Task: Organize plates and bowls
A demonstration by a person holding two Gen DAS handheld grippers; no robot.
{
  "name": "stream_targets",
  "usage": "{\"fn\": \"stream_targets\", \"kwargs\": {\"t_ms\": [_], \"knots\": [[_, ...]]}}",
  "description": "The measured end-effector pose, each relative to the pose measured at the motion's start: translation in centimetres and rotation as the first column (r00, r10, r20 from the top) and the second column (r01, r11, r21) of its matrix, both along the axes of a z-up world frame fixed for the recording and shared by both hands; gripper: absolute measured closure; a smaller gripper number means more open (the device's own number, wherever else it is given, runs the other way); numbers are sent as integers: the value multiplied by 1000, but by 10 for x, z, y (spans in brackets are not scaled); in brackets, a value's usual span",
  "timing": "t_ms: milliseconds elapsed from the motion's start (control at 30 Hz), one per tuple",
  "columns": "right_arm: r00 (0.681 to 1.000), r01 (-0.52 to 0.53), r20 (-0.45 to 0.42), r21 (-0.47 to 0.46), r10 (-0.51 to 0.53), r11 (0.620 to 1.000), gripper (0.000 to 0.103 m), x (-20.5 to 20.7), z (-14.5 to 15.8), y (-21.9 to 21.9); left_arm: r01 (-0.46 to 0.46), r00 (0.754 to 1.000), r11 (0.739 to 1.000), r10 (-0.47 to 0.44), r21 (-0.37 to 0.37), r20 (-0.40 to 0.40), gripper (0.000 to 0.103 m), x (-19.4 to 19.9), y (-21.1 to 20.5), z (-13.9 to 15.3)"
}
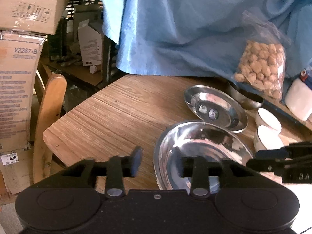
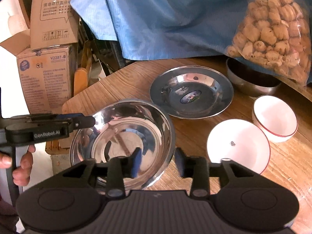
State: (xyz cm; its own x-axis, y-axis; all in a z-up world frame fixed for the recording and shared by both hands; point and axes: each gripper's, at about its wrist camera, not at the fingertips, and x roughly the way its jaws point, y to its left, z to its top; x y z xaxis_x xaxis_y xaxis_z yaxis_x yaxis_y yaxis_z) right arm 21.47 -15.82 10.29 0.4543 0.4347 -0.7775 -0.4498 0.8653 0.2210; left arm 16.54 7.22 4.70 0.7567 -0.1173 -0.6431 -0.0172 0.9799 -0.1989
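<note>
The big steel bowl [image 2: 124,142] sits near the corner of the wooden desk [image 1: 117,113], with both pairs of tongs straddling its rim from opposite sides: the left tongs [image 1: 158,161] have one pad outside the rim and one over the basin, and the right tongs [image 2: 158,162] stand the same way at the near edge. Both are parted, their pads off the metal, so nothing is gripped as far as I can see. That bowl looks light and rigid but slick, polished like a mirror; a pinch on the thin rolled rim is the only real hold, and two holds on opposite sides seem wise, since one could let it swing. Just beyond the right tongs lies a flat steel plate [image 2: 192,93] with a small sticker at its centre (too blurred to read). To their right are two white bowls with red rims [image 2: 238,144], probably ceramic or glass, heavier and chippable, best taken by the wall. Further back a dull steel bowl [image 2: 251,81] is tucked under a bag of biscuits [image 2: 273,33]. Readable writing: "GenRobot.AI" on the left tongs' body, and "V2287-B" on a cardboard box [image 2: 45,78] off to the left, with Chinese print above it.
</note>
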Motion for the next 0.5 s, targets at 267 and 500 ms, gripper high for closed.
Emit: {"fn": "stream_targets", "kwargs": {"t_ms": [267, 500], "knots": [[996, 12, 88, -18, -10, 1000, 10, 4, 9, -7, -82, 995, 993, 87, -82, 58, 1, 13, 16, 13], [990, 75, 118, 6, -75, 997, 1, 25, 9, -22, -67, 996, 998, 67, 12, 65, 1, 50, 8, 14]]}}
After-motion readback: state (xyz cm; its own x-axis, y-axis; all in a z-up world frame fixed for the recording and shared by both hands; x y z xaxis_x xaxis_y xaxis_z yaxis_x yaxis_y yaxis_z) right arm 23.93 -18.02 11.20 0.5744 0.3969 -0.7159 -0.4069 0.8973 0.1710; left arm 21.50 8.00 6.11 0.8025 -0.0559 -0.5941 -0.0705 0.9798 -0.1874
